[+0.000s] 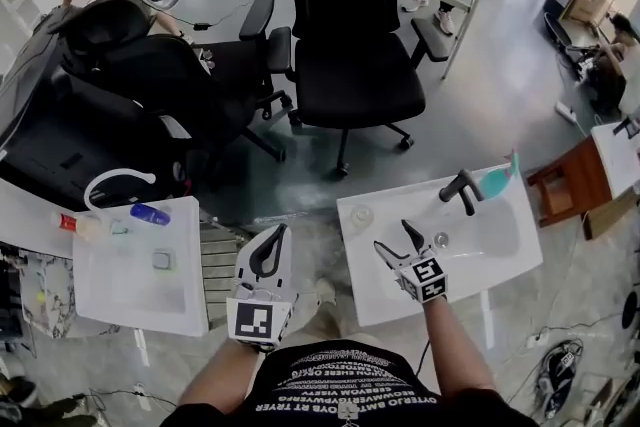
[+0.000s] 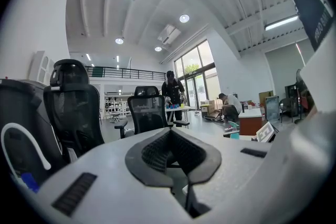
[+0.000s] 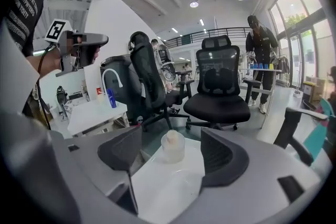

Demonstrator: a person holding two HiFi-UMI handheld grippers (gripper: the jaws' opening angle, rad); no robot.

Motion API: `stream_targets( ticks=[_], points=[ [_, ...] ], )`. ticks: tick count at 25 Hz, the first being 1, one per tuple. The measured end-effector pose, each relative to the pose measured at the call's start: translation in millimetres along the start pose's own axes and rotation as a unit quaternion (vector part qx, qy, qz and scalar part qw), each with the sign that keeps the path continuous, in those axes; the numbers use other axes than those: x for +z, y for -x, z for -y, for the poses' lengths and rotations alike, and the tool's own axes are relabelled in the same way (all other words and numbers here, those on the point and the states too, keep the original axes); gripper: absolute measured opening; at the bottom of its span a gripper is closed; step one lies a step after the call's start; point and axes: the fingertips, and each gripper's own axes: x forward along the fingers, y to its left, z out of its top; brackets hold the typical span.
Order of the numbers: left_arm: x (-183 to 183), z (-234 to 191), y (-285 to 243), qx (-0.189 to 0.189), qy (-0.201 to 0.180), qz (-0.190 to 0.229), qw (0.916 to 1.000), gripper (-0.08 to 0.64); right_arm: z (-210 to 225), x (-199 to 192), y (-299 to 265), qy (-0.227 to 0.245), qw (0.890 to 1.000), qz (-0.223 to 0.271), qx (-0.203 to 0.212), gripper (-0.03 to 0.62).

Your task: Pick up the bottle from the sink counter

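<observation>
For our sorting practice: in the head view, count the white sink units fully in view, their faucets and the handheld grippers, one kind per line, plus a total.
Sink units: 2 (left, right)
Faucets: 2 (white, black)
Grippers: 2 (left gripper, right gripper)
Total: 6

From the head camera I'm looking steeply down on the sink counter [image 1: 372, 300] and the black office chair [image 1: 352, 65] beyond it. The right gripper [image 1: 393, 237] view is skimming close over that counter, facing the same chair. The left gripper [image 1: 272, 240] view is looking level across the room toward it too.
</observation>
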Motion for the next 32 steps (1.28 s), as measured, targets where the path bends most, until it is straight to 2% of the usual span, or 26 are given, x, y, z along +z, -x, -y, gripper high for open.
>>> stream_targets(
  ticks=[5,21,32],
  points=[
    [-8.3,-10.5,-5.6,-0.002,-0.008,-0.008,0.9999,0.002,1.9,-16.8,-23.8,-0.004,1.000,-0.008,0.006,0.336],
    [-41.3,-35.2,-21.7,0.004,-0.006,-0.040,0.9992,0.002,12.2,-69.6,-111.7,0.003,0.997,-0.079,0.018,0.357],
    [-62.8,-47.8,-16.2,0.017,0.003,-0.063,0.9978,0.002,10.8,-81.5,-144.7,0.030,0.995,-0.096,0.026,0.367]
  ],
)
